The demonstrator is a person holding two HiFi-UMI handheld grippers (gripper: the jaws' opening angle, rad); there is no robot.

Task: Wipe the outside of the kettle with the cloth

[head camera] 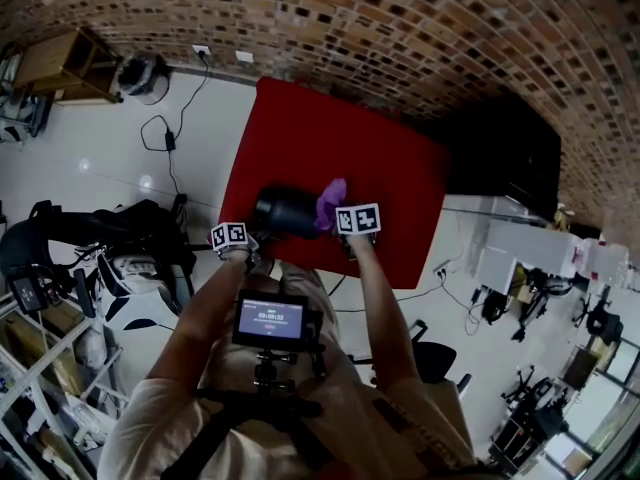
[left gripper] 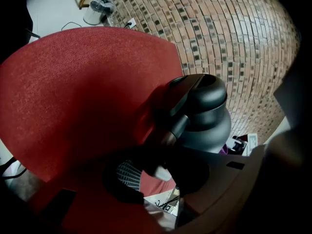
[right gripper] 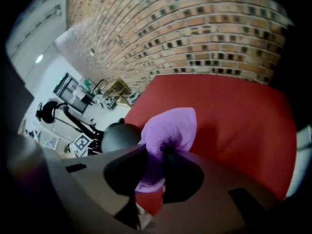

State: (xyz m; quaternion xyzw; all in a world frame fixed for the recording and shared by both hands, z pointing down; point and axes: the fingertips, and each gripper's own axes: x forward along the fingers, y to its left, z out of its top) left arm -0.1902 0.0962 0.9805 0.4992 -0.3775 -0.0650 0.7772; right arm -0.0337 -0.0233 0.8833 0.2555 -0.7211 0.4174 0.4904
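Note:
A dark grey kettle (head camera: 285, 211) stands on the red table (head camera: 400, 178) near its front edge. In the left gripper view the kettle (left gripper: 207, 116) fills the middle, and its handle (left gripper: 171, 133) runs down into my left gripper (left gripper: 156, 172), which is shut on the handle's lower end. My right gripper (right gripper: 156, 165) is shut on a purple cloth (right gripper: 168, 130), which bunches up above the jaws. The cloth (head camera: 332, 201) lies against the kettle's right side in the head view. From the right gripper's camera the kettle (right gripper: 117, 135) shows just left of the cloth.
A brick wall (head camera: 400, 28) runs behind the table. On the white floor to the left are a cable (head camera: 165, 133), a bin (head camera: 143, 76) and a wooden shelf (head camera: 65, 63). Dark equipment (head camera: 90, 233) stands at the left. A small screen (head camera: 270, 320) hangs at the person's chest.

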